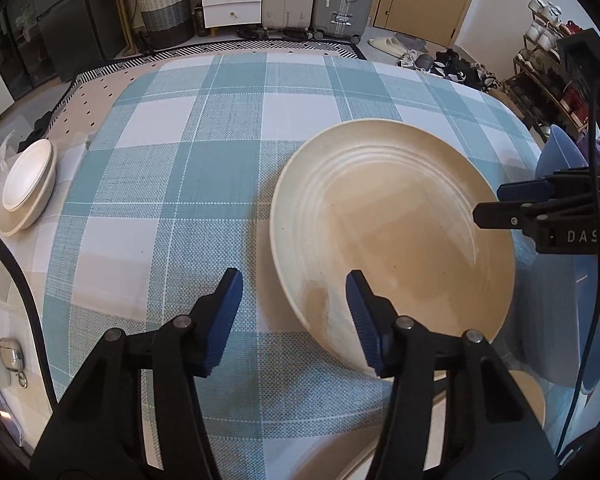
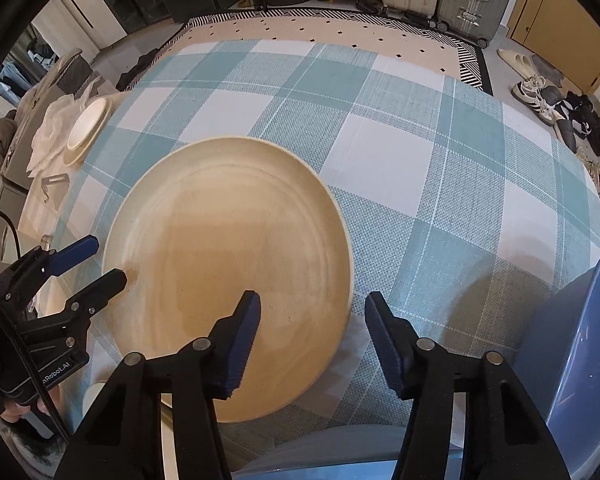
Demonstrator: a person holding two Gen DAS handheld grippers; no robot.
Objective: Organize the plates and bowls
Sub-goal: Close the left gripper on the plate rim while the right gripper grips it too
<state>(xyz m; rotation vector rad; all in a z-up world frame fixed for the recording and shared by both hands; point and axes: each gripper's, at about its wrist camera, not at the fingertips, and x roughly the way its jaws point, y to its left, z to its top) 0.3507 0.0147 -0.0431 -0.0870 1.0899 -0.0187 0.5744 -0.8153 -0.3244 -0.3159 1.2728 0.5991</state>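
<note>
- A large cream plate (image 1: 392, 248) lies flat on the counter (image 1: 204, 168), which is covered in a teal-and-white checked cloth; seen from the left wrist it sits toward 3 o'clock, from the right wrist (image 2: 228, 276) toward 9 o'clock.
- The left gripper (image 1: 294, 312) hangs over the plate's near-left rim with its fingers spread apart and nothing between them; one blue pad is above the plate, the other above the cloth.
- The right gripper (image 2: 312, 332) is likewise released, its fingers wide; the left pad sits over the plate's surface, the right pad over the cloth just past the rim.
- A stack of pale bowls (image 1: 28, 188) rests on a small plate at the counter's far-left edge, about 9 o'clock, well apart from the large plate.
- A blue chair (image 2: 580, 360) stands at 4 o'clock in the right view.
</note>
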